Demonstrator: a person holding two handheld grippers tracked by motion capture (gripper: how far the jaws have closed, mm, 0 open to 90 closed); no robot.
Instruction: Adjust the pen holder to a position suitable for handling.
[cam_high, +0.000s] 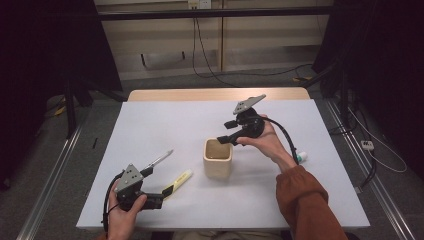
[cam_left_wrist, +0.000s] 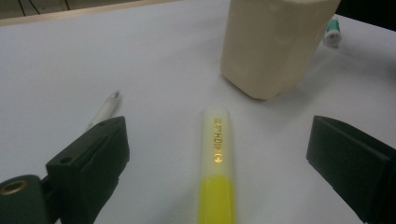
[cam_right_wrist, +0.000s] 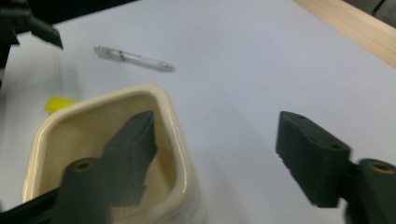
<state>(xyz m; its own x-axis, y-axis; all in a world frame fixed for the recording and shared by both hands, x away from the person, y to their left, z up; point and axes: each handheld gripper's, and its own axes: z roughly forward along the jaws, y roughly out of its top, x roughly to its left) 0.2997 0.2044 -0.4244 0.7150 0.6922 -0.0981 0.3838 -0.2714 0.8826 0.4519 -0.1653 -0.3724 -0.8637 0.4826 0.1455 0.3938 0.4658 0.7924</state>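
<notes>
A cream square cup (cam_high: 218, 158) stands mid-table. My right gripper (cam_high: 227, 132) hovers at its far rim and is open. In the right gripper view one jaw hangs over the cup (cam_right_wrist: 173, 107) mouth and the other outside it, with the rim wall between them untouched. My left gripper (cam_high: 152, 187) rests at the near left, open. A yellow highlighter (cam_left_wrist: 217, 158) lies on the table between its jaws, touching neither. A clear pen (cam_high: 159, 160) lies just beyond, left of the cup (cam_left_wrist: 275, 46).
A white marker with a green cap (cam_high: 301, 157) lies by the right wrist, right of the cup. The table (cam_high: 165, 125) is white with a wooden far edge. Cables trail from both grippers.
</notes>
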